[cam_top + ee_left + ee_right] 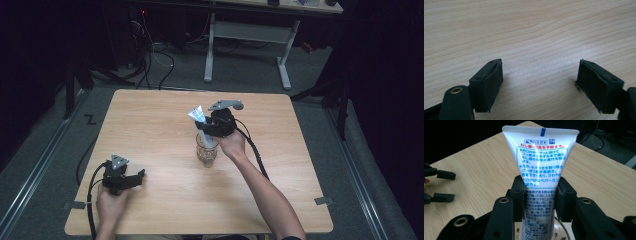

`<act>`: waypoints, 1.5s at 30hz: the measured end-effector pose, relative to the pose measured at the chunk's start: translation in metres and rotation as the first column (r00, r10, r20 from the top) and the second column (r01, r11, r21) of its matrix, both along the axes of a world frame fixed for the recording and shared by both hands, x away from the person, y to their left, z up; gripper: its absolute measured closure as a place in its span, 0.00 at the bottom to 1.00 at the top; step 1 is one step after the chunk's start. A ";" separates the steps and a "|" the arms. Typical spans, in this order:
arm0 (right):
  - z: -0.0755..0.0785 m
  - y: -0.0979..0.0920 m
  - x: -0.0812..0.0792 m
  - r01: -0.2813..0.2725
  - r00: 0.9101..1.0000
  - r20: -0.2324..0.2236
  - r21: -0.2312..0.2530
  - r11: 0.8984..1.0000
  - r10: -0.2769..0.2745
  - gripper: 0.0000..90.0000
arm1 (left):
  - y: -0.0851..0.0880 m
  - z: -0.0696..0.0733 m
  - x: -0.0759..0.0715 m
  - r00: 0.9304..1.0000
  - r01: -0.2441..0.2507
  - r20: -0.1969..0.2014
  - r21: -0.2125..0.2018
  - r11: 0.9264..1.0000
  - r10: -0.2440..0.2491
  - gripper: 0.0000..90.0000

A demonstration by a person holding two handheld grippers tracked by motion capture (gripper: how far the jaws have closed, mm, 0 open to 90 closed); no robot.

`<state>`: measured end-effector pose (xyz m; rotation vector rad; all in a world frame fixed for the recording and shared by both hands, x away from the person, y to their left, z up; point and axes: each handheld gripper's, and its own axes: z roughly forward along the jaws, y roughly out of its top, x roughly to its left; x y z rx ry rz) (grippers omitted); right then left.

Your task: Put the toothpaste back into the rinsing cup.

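A white toothpaste tube (541,167) with blue Japanese print stands crimped end up, its lower end inside a clear glass (206,153) near the table's middle. My right gripper (540,197) is shut on the tube's lower body, both pads pressed against it. From above, the right gripper (212,127) sits just over the glass with the tube (198,115) sticking up and to the left. My left gripper (131,178) rests open near the table's front left, and its pads (487,85) are wide apart over bare wood with nothing between them.
The wooden table (150,125) has open room all around the glass. The left gripper (439,186) lies far off at the left edge of the right gripper view. A white desk frame (250,45) and cables stand on the floor beyond the table.
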<state>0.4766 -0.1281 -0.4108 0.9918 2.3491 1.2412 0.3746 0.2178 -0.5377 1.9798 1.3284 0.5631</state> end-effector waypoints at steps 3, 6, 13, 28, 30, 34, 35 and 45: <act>-0.001 0.001 0.000 -0.002 1.000 -0.004 -0.002 1.000 0.002 0.72 | 0.000 0.000 0.000 1.000 0.000 0.000 0.000 1.000 0.000 0.24; -0.002 0.001 0.000 -0.003 1.000 -0.006 -0.006 1.000 0.003 0.72 | 0.000 0.000 0.000 1.000 0.000 0.000 0.000 1.000 0.000 0.24; -0.006 -0.003 -0.003 0.002 1.000 -0.013 -0.014 1.000 -0.002 0.72 | 0.000 0.000 0.000 1.000 0.000 0.000 0.000 1.000 0.000 0.24; -0.010 -0.007 -0.008 -0.004 1.000 -0.014 -0.018 1.000 0.004 0.72 | 0.000 0.000 0.000 1.000 0.000 0.000 0.000 1.000 0.000 0.24; -0.011 -0.008 -0.008 -0.002 1.000 -0.019 -0.019 1.000 0.002 0.72 | 0.000 0.000 0.000 1.000 0.000 0.000 0.000 1.000 0.000 0.24; -0.012 -0.010 -0.009 -0.005 1.000 -0.017 -0.017 1.000 0.005 0.72 | 0.000 0.000 0.000 1.000 0.000 0.000 0.000 1.000 0.000 0.24; -0.012 -0.010 -0.009 -0.004 1.000 -0.018 -0.018 1.000 0.004 0.72 | 0.000 0.000 0.000 1.000 0.000 0.000 0.000 1.000 0.000 0.24; -0.015 -0.012 -0.012 -0.005 1.000 -0.017 -0.020 1.000 0.005 0.72 | 0.000 0.000 0.000 1.000 -0.001 0.000 0.000 1.000 0.001 0.24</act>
